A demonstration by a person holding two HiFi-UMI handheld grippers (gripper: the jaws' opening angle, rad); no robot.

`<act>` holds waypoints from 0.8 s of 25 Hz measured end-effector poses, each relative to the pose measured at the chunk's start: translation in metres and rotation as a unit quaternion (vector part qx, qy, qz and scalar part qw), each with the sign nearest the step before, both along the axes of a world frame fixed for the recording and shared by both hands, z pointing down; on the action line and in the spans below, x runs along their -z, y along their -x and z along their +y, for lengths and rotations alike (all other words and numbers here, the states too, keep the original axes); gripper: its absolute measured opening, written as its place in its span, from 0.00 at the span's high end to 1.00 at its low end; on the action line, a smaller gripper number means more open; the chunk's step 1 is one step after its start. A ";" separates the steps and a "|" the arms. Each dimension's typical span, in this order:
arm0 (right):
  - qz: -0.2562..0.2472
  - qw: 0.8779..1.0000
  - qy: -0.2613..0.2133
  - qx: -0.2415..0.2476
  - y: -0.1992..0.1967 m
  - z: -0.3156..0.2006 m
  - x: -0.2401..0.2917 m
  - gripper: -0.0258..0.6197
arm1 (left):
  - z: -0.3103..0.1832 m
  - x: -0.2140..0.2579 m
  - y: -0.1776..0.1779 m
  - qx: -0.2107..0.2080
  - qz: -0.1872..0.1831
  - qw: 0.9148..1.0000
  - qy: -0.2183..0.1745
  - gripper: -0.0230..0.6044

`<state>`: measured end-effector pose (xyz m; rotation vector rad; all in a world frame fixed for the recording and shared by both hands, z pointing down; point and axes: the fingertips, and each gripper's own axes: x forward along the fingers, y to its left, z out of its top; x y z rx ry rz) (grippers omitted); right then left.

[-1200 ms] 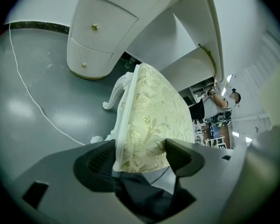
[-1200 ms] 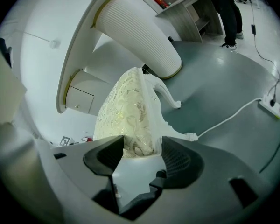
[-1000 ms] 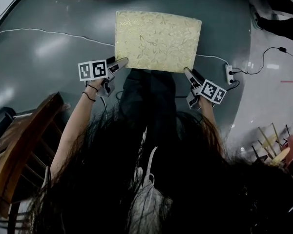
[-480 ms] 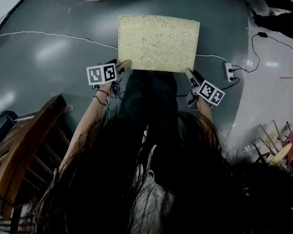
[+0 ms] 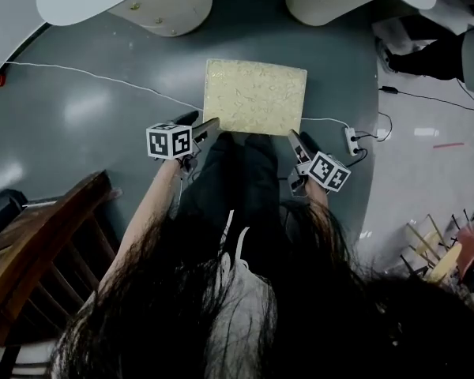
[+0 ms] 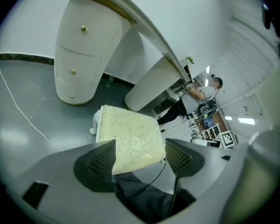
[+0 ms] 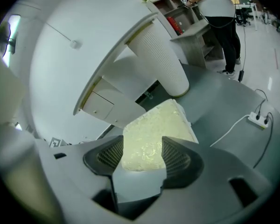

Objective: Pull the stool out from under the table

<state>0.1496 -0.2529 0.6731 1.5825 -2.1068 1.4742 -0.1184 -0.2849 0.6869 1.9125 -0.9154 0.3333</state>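
Note:
The stool (image 5: 255, 95) has a pale yellow patterned cushion and stands on the grey floor just in front of the white table's two pedestals (image 5: 162, 5). My left gripper (image 5: 201, 122) is at the cushion's near left corner, and my right gripper (image 5: 299, 140) is at its near right corner. Both stand open. In the left gripper view the cushion (image 6: 128, 136) lies just beyond the left gripper (image 6: 140, 155), between its spread jaws. In the right gripper view the cushion (image 7: 151, 129) also shows in the gap of the right gripper (image 7: 141, 155). I cannot tell whether either gripper touches the stool.
A white cable (image 5: 103, 78) crosses the floor on the left and another runs to a power strip (image 5: 351, 140) on the right. A wooden chair (image 5: 39, 251) stands at lower left. A person (image 7: 219, 13) stands by shelves beyond the table.
The stool now sits lower and smaller in the head view, and both table pedestals show above it. Both grippers have come back with it and stay at its near corners.

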 end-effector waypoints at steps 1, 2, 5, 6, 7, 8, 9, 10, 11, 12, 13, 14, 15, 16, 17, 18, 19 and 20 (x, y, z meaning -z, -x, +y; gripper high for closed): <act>0.001 1.000 -0.010 0.001 0.005 -0.001 0.015 0.55 | -0.004 0.017 0.002 0.002 0.011 1.000 -0.013 0.42; 0.003 1.000 -0.020 0.002 0.009 -0.002 0.031 0.55 | -0.008 0.034 0.005 0.003 0.020 0.999 -0.026 0.42; 0.006 0.999 -0.051 0.006 0.024 -0.002 0.077 0.55 | -0.012 0.088 0.009 -0.009 0.034 0.997 -0.071 0.42; 0.002 0.998 -0.061 0.008 0.030 -0.001 0.093 0.55 | -0.011 0.106 0.009 -0.019 0.035 0.995 -0.087 0.42; -0.003 0.997 -0.070 0.009 0.037 0.001 0.108 0.55 | -0.008 0.122 0.007 -0.031 0.034 0.993 -0.104 0.42; -0.006 0.997 -0.080 0.008 0.041 0.002 0.123 0.55 | -0.004 0.137 0.006 -0.044 0.033 0.991 -0.119 0.42; -0.004 0.996 -0.090 0.006 0.044 0.004 0.135 0.55 | 0.000 0.151 0.004 -0.054 0.034 0.989 -0.132 0.42; -0.002 0.995 -0.100 0.005 0.046 0.005 0.147 0.55 | 0.003 0.164 0.002 -0.061 0.038 0.987 -0.141 0.42; 0.000 0.994 -0.108 0.006 0.051 0.006 0.160 0.55 | 0.007 0.177 0.001 -0.062 0.046 0.986 -0.148 0.42; 0.000 0.993 -0.115 0.009 0.057 0.008 0.172 0.55 | 0.010 0.189 0.001 -0.059 0.058 0.985 -0.154 0.42; 0.000 0.993 -0.121 0.013 0.063 0.009 0.182 0.55 | 0.011 0.200 0.002 -0.053 0.073 0.983 -0.159 0.42; 0.003 0.992 -0.126 0.017 0.068 0.010 0.189 0.55 | 0.012 0.211 0.003 -0.045 0.089 0.981 -0.164 0.42; 0.008 0.991 -0.131 0.020 0.073 0.011 0.196 0.55 | 0.013 0.221 0.003 -0.039 0.106 0.979 -0.168 0.42; 0.014 0.990 -0.137 0.023 0.076 0.013 0.201 0.55 | 0.015 0.229 0.002 -0.034 0.122 0.977 -0.172 0.42; 0.018 0.989 -0.143 0.026 0.080 0.016 0.207 0.55 | 0.017 0.237 0.000 -0.033 0.134 0.975 -0.175 0.42; 0.021 0.988 -0.148 0.030 0.084 0.020 0.212 0.55 | 0.021 0.243 -0.002 -0.036 0.142 0.973 -0.178 0.44; 0.022 0.987 -0.153 0.034 0.086 0.023 0.218 0.55 | 0.025 0.249 -0.007 -0.041 0.146 0.971 -0.183 0.47; 0.022 0.987 -0.156 0.039 0.088 0.026 0.222 0.55 | 0.028 0.255 -0.012 -0.048 0.147 0.970 -0.189 0.51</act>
